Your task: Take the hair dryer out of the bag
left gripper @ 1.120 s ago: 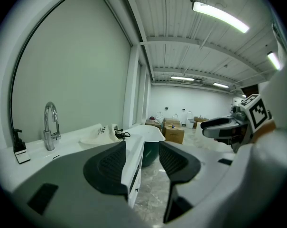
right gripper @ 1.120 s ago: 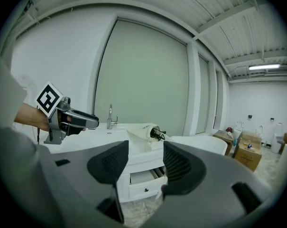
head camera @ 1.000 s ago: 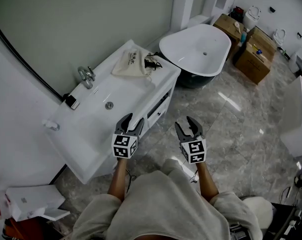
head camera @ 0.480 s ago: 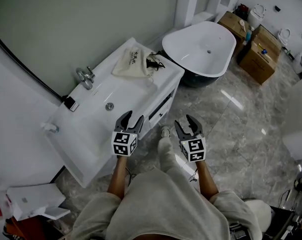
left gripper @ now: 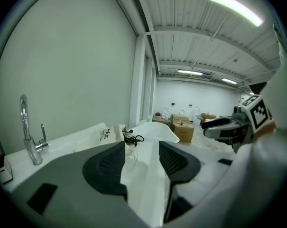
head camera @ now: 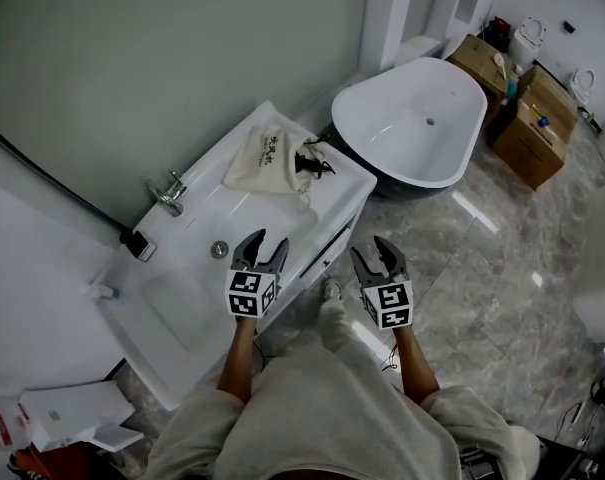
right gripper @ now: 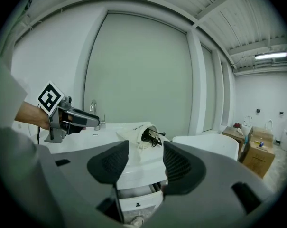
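A cream drawstring bag [head camera: 269,158] lies on the far end of the white vanity counter [head camera: 327,190], with a black cord [head camera: 310,159] spilling from its mouth. The hair dryer itself is hidden inside. The bag [left gripper: 105,133] and cord [left gripper: 131,138] lie ahead in the left gripper view; the bag [right gripper: 136,133] and cord [right gripper: 152,137] also lie ahead in the right gripper view. My left gripper [head camera: 262,252] hovers open over the counter's near edge, short of the bag. My right gripper [head camera: 378,255] is open over the floor, right of the vanity. Neither holds anything.
A chrome faucet [head camera: 169,194] stands at the back of the basin [head camera: 172,293] with its drain [head camera: 219,250]. A white bathtub [head camera: 417,123] sits beyond the vanity. Cardboard boxes [head camera: 527,118] stand at the far right. A vanity drawer [right gripper: 139,199] hangs slightly ajar below.
Both grippers and the person have moved forward along the vanity towards the bag. The bag and cord have not moved. Jaws look unchanged.
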`<state>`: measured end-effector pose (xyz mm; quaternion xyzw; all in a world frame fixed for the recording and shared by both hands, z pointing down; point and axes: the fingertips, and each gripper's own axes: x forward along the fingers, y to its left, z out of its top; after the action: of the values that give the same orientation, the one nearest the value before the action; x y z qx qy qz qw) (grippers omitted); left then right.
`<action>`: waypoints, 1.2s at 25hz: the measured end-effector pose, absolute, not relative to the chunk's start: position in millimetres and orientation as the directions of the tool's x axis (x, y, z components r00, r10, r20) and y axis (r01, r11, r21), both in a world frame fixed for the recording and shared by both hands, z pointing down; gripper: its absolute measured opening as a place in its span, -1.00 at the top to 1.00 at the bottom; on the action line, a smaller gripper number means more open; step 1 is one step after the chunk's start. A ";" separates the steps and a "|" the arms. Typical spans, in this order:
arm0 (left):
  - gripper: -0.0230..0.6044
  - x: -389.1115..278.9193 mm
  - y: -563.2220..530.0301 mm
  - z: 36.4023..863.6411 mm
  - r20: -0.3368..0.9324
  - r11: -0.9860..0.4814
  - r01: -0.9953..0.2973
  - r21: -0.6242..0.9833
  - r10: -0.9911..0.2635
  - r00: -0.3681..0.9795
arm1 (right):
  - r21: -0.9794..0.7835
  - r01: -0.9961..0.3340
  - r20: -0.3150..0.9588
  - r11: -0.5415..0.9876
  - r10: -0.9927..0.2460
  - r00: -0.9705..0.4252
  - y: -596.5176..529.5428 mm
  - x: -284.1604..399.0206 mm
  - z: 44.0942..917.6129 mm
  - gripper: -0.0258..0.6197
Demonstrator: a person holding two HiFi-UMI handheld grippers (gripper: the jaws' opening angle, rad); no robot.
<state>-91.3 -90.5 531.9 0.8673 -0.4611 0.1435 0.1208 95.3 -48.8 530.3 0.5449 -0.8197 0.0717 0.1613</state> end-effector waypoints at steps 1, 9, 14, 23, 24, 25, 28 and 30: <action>0.25 -89.5 -103.5 532.1 0.362 -0.540 -0.838 0.077 -0.768 0.528 | 0.057 -0.914 0.344 0.402 -0.867 -0.360 -63.2 97.3 530.4 0.27; 0.25 -77.1 -202.9 535.3 0.392 -0.488 -0.868 0.086 -0.785 0.480 | 0.056 -0.884 0.361 0.464 -0.835 -0.415 -173.8 109.2 529.4 0.26; 0.25 -71.2 -253.7 537.6 0.410 -0.458 -0.885 0.086 -0.793 0.450 | 0.048 -0.866 0.368 0.498 -0.815 -0.448 -232.1 115.1 530.8 0.27; 0.25 -64.1 -300.4 554.8 0.464 -0.428 -0.901 0.066 -0.786 0.407 | 0.019 -0.839 0.384 0.543 -0.779 -0.496 -287.3 119.4 545.0 0.26; 0.25 -63.6 -304.2 557.2 0.471 -0.429 -0.901 0.064 -0.783 0.406 | 0.015 -0.838 0.385 0.545 -0.776 -0.498 -290.8 119.3 546.8 0.26; 0.25 -63.1 -308.0 559.8 0.477 -0.430 -0.901 0.063 -0.780 0.405 | 0.012 -0.837 0.387 0.548 -0.774 -0.501 -293.9 119.0 548.7 0.26; 0.25 -60.5 -317.5 567.6 0.493 -0.437 -0.897 0.065 -0.768 0.410 | 0.006 -0.833 0.397 0.554 -0.766 -0.506 -300.5 118.5 554.5 0.26; 0.25 -59.4 -321.5 571.8 0.503 -0.443 -0.894 0.064 -0.760 0.413 | 0.002 -0.832 0.407 0.555 -0.760 -0.506 -303.2 118.3 558.1 0.26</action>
<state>-59.4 -321.5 571.8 0.8244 -0.5014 0.2052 0.1638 118.3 -303.2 558.1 0.4614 -0.8624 0.0972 0.1841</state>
